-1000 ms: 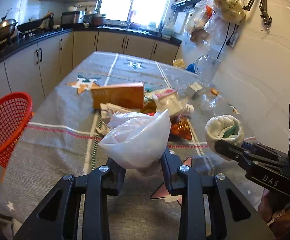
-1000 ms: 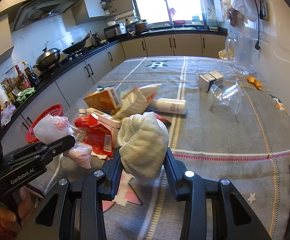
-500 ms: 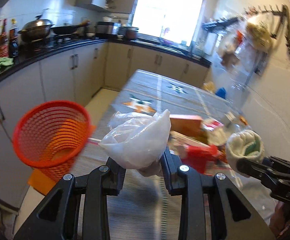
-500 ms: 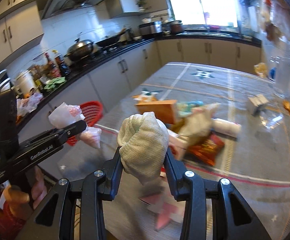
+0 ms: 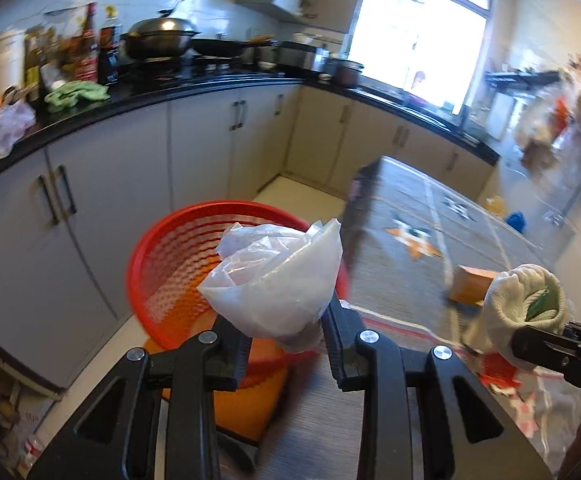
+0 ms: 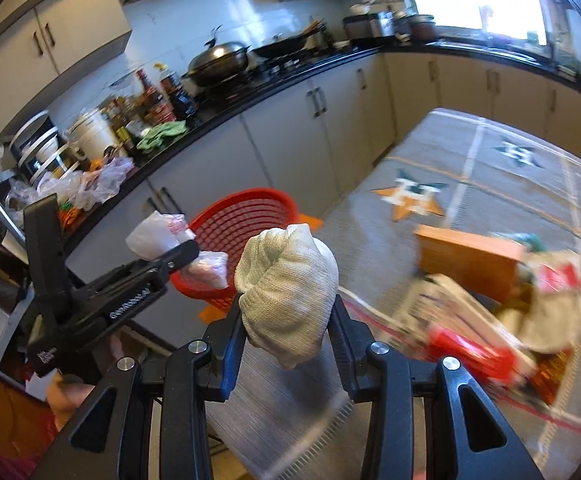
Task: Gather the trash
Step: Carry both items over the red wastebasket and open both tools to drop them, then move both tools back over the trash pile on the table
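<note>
My left gripper (image 5: 284,330) squeezes a crumpled white plastic bag (image 5: 278,276), held up in front of the red mesh basket (image 5: 162,264) on the floor. My right gripper (image 6: 286,332) squeezes a balled-up pale cloth (image 6: 288,280) over the surface (image 6: 490,184). More trash (image 6: 490,300) lies there.

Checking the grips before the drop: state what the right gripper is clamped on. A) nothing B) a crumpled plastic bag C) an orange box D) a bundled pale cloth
D: the right gripper pinches a bundled pale cloth; the left gripper has the plastic bag.
</note>
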